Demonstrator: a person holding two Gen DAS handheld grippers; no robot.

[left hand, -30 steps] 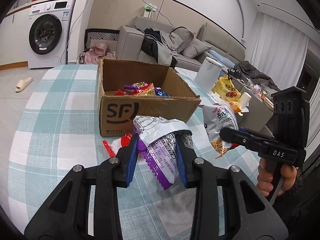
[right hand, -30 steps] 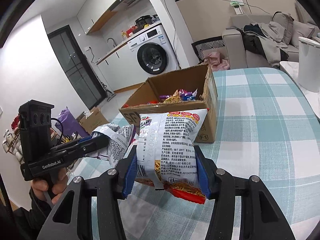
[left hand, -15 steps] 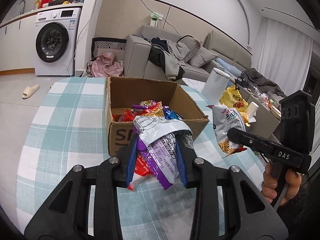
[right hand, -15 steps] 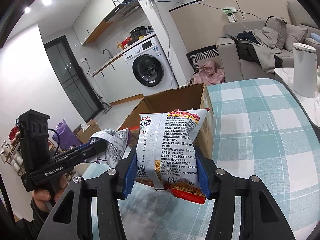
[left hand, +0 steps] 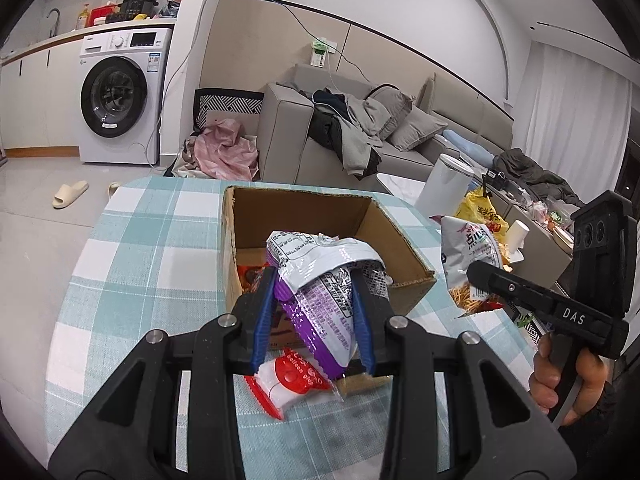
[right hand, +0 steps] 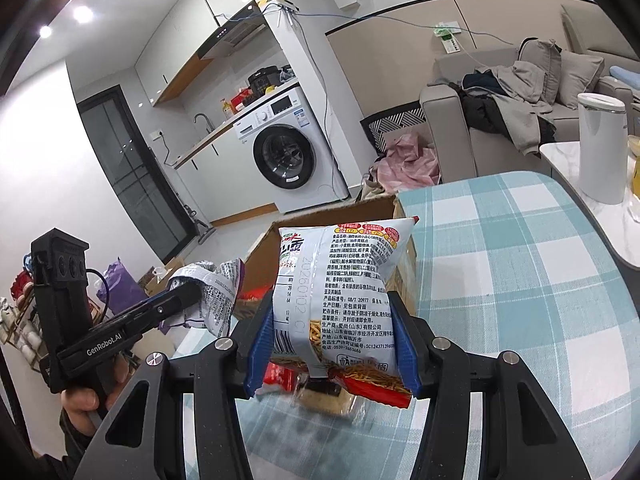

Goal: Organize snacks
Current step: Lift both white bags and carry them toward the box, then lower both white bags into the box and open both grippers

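My left gripper [left hand: 313, 276] is shut on a purple and silver snack bag [left hand: 324, 308], held in the air just before the near wall of the open cardboard box [left hand: 404, 248]. The box holds several snack packs. My right gripper [right hand: 330, 300] is shut on a white bag of noodle snacks [right hand: 344, 292], raised at the box's right side [right hand: 376, 208]. Each view shows the other gripper: the right one [left hand: 476, 272] with its white bag [left hand: 468, 248], the left one [right hand: 188, 292] with its purple bag [right hand: 216, 288]. A red and white packet [left hand: 288, 380] and a brown wrapped cake [right hand: 324, 398] lie on the table below.
The table has a teal checked cloth [left hand: 152, 248]. A white cylindrical bin [left hand: 444, 184], a yellow bag [left hand: 480, 212] and a paper cup [left hand: 516, 234] stand on a low side table at the right. A sofa with clothes and a washing machine are behind.
Both grippers have risen and moved forward toward the box, each still holding its bag. The box now lies closer and lower in both views.
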